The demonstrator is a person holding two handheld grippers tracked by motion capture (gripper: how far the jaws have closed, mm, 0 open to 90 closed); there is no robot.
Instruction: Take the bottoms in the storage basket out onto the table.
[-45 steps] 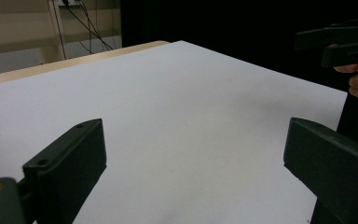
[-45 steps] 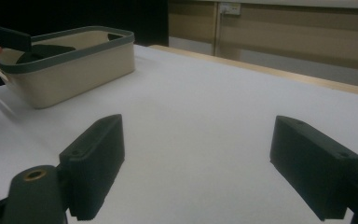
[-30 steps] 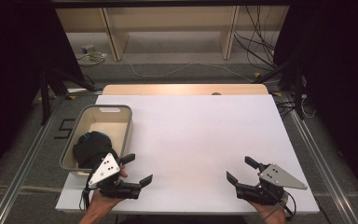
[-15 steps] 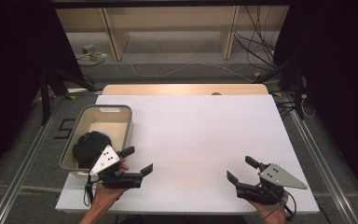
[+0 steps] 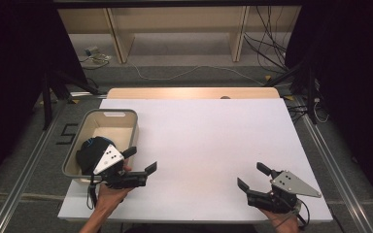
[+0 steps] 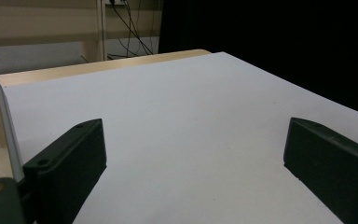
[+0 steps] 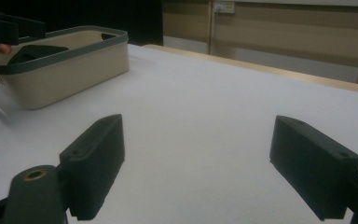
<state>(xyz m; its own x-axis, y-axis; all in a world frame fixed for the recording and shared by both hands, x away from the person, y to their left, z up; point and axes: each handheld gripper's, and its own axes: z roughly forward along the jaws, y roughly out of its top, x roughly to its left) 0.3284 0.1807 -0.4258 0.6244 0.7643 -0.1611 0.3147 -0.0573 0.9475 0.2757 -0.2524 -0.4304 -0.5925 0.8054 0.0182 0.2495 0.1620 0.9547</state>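
A beige bin with a grey rim stands at the table's left side, and a dark bundled object lies in its near end. My left gripper is open beside the bin's near right corner, a little above the white tabletop, with nothing between its jaws. My right gripper is open near the front right edge, also empty. In the right gripper view the bin sits at upper left with the dark object inside. The bin's rim edges the left gripper view.
A wooden strip borders the table's far edge. Beyond it stand wooden shelf legs and loose cables on the floor. Metal rails run along both sides of the table.
My left gripper has moved up and to the right along the bin's near corner. The right gripper has stayed put.
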